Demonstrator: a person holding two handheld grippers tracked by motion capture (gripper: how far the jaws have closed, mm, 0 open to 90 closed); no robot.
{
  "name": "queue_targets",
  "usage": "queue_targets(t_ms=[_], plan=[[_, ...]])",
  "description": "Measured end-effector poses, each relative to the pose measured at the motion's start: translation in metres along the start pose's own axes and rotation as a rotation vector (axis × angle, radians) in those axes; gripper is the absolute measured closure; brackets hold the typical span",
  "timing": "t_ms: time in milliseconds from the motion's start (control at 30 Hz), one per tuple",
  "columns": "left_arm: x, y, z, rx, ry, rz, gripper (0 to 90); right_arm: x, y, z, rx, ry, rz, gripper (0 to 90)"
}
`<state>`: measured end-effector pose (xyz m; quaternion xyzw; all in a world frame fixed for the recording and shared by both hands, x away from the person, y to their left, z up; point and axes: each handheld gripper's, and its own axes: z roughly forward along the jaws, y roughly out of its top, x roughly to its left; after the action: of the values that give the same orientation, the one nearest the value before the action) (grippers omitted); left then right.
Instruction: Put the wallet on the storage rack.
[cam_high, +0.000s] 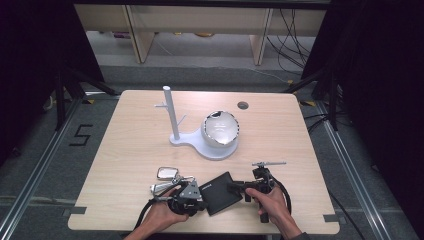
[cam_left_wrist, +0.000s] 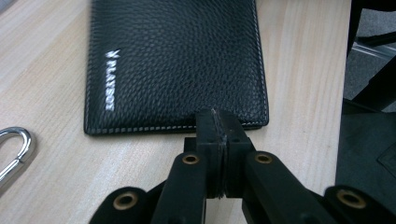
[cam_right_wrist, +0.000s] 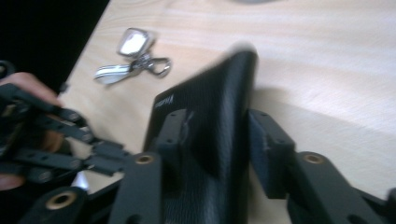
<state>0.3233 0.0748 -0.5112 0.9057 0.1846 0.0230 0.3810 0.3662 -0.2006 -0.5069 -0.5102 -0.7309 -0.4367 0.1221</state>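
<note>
the black wallet (cam_high: 220, 193) lies at the table's (cam_high: 125, 150) near edge. the left gripper (cam_left_wrist: 219, 122) is clenched on its edge; the right gripper (cam_right_wrist: 219, 135) straddles the raised cover, seemingly not yet pinching. next: nip that cover and fold it open.

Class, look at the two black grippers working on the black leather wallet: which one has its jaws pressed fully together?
The left gripper: its jaws meet at the edge of the black leather wallet. The right gripper keeps a gap, with the wallet between its jaws.

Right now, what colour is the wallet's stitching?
White, along the edges of the black wallet; the left gripper view shows it best.
</note>
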Motion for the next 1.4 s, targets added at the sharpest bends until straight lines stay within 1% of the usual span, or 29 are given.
queue_targets(t_ms=[33, 67, 200, 233, 267, 300, 400, 433, 500, 533, 600, 633, 667, 833, 867, 900, 933, 967, 1033, 1067, 1100, 1133, 1167, 1200, 1233, 1300, 1333, 1367, 1400], plan=[[-0.001, 0.000, 0.000, -0.001, 0.002, 0.000, 88.5, 0.000, -0.001, 0.002, -0.002, 0.006, 0.004, 64.0], [-0.001, 0.000, 0.000, -0.002, 0.007, 0.009, 88.5, 0.002, -0.001, 0.004, 0.000, 0.038, 0.008, 64.8], [-0.001, 0.000, 0.000, 0.000, 0.002, 0.009, 88.6, 0.012, 0.006, 0.001, 0.011, 0.057, -0.055, 68.0], [-0.001, 0.000, 0.000, 0.000, 0.016, 0.012, 88.6, 0.017, 0.007, 0.000, 0.031, 0.057, -0.026, 68.2], [-0.001, 0.000, 0.000, 0.000, 0.016, 0.012, 88.6, 0.017, 0.007, 0.000, 0.031, 0.057, -0.026, 68.2], [-0.001, 0.000, 0.000, -0.002, 0.007, 0.009, 88.6, 0.015, 0.010, 0.001, 0.033, 0.051, -0.082, 69.9], [-0.001, 0.000, 0.000, 0.002, 0.015, 0.015, 88.6, 0.016, 0.012, 0.000, 0.054, 0.077, -0.062, 72.0], [-0.002, 0.000, 0.000, -0.005, 0.013, 0.010, 88.6, 0.015, 0.012, -0.001, 0.062, 0.090, -0.075, 72.6], [-0.002, 0.000, 0.000, -0.004, 0.012, 0.010, 88.6, 0.017, 0.013, -0.001, 0.075, 0.083, -0.068, 72.8], [-0.001, 0.000, 0.000, -0.003, -0.006, -0.004, 88.6, 0.018, 0.017, -0.001, 0.099, 0.098, -0.091, 73.3], [-0.001, 0.000, 0.000, -0.007, -0.003, -0.002, 88.6, 0.021, 0.020, -0.001, 0.124, 0.083, -0.077, 74.0], [-0.002, 0.000, 0.000, -0.002, 0.012, 0.009, 88.6, 0.025, 0.022, -0.004, 0.175, 0.089, -0.040, 74.4], [-0.002, 0.000, 0.000, -0.001, 0.010, 0.009, 88.6, 0.027, 0.023, -0.004, 0.188, 0.085, -0.054, 74.7], [-0.002, 0.000, 0.000, -0.003, 0.012, 0.007, 88.5, 0.036, 0.029, -0.004, 0.231, 0.088, -0.056, 75.8], [0.000, -0.001, 0.000, -0.016, -0.013, -0.019, 88.3, 0.038, 0.031, -0.002, 0.242, 0.082, -0.053, 76.2], [0.000, -0.001, 0.000, -0.016, -0.013, -0.019, 88.2, 0.038, 0.031, -0.002, 0.242, 0.082, -0.053, 76.2], [0.002, -0.003, -0.002, -0.038, -0.027, -0.048, 87.5, 0.039, 0.033, -0.002, 0.230, 0.075, -0.073, 76.7], [0.003, -0.003, -0.004, -0.040, -0.029, -0.042, 87.1, 0.039, 0.034, -0.002, 0.228, 0.080, -0.090, 77.0], [0.003, -0.003, -0.007, -0.051, -0.032, -0.043, 86.5, 0.042, 0.035, -0.002, 0.224, 0.081, -0.080, 77.3], [0.004, -0.004, -0.014, -0.068, -0.025, -0.051, 86.2, 0.046, 0.038, -0.004, 0.216, 0.055, -0.098, 77.6], [0.004, -0.004, -0.020, -0.077, -0.019, -0.054, 85.8, 0.046, 0.040, -0.005, 0.209, 0.054, -0.106, 77.6], [0.004, -0.005, -0.026, -0.083, -0.014, -0.054, 85.1, 0.044, 0.043, -0.007, 0.192, 0.053, -0.171, 77.7], [0.004, -0.006, -0.032, -0.089, -0.008, -0.048, 84.5, 0.048, 0.045, -0.009, 0.200, 0.049, -0.149, 77.7], [0.004, -0.007, -0.037, -0.095, -0.007, -0.052, 83.6, 0.049, 0.048, -0.012, 0.188, 0.060, -0.185, 77.8], [0.004, -0.007, -0.037, -0.095, -0.007, -0.052, 82.3, 0.049, 0.048, -0.012, 0.188, 0.060, -0.185, 77.8], [0.002, -0.012, -0.052, -0.094, 0.013, -0.047, 81.1, 0.055, 0.057, -0.019, 0.163, 0.061, -0.212, 77.8], [0.000, -0.015, -0.055, -0.109, 0.010, -0.061, 80.4, 0.056, 0.061, -0.022, 0.158, 0.052, -0.218, 77.8], [0.000, -0.017, -0.060, -0.095, 0.013, -0.061, 78.9, 0.059, 0.064, -0.025, 0.157, 0.058, -0.214, 77.8], [0.000, -0.020, -0.062, -0.108, 0.012, -0.067, 76.6, 0.058, 0.067, -0.028, 0.145, 0.051, -0.237, 77.8]])
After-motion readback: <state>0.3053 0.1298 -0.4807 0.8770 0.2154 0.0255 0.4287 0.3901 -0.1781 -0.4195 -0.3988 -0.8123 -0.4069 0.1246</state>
